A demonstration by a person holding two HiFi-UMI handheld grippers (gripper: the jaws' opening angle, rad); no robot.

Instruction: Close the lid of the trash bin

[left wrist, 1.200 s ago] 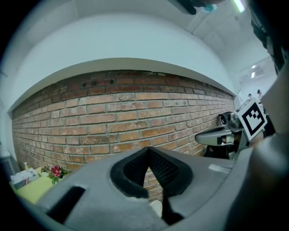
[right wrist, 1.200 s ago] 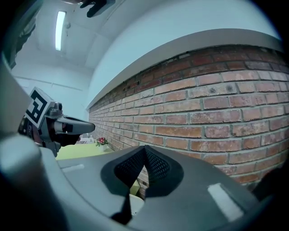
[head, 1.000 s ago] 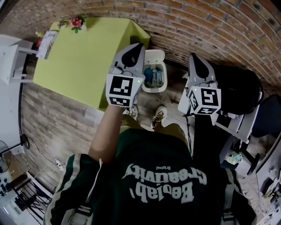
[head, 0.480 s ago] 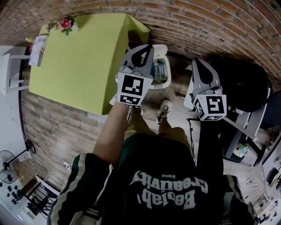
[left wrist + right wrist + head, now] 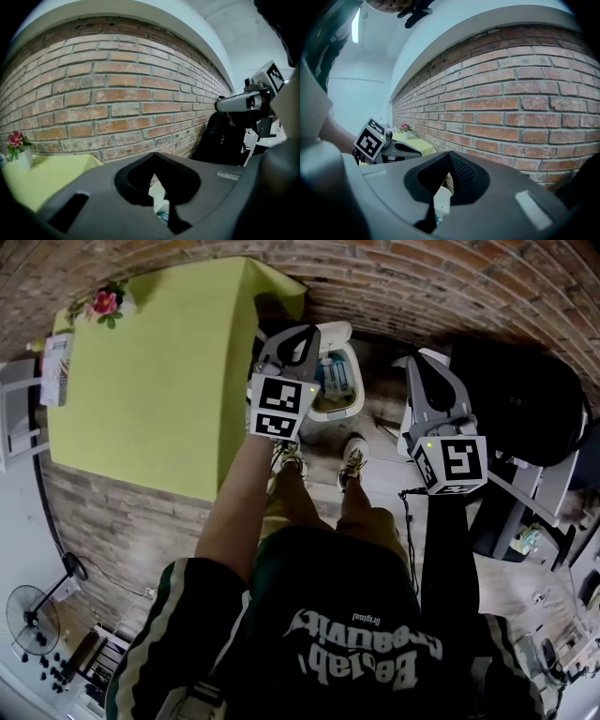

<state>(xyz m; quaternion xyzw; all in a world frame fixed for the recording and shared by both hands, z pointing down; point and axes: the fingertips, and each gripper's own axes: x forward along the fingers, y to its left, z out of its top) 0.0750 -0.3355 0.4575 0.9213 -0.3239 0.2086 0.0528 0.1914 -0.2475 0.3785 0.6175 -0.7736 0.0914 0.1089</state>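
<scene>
A small white trash bin [image 5: 328, 412] stands on the floor against the brick wall, with its lid [image 5: 336, 331] tipped up and back and blue-and-white rubbish showing inside. My left gripper [image 5: 307, 331] hangs over the bin's left rim, shut, with nothing held. My right gripper [image 5: 413, 362] is to the right of the bin and apart from it, also shut and empty. In the left gripper view a sliver of the bin [image 5: 160, 199] shows under the left gripper [image 5: 153, 157]. The right gripper view likewise shows the bin [image 5: 440, 202] below the right gripper [image 5: 449, 154].
A yellow-green table [image 5: 150, 381] stands just left of the bin, with a flower pot [image 5: 103, 304] at its far corner. A black chair [image 5: 525, 399] sits to the right. The person's shoes [image 5: 352, 460] are just in front of the bin. The brick wall [image 5: 117, 93] is close ahead.
The person has stepped closer to the bin. Both grippers moved forward towards the wall, and the left one now overlaps the bin's left side. The lid stays up.
</scene>
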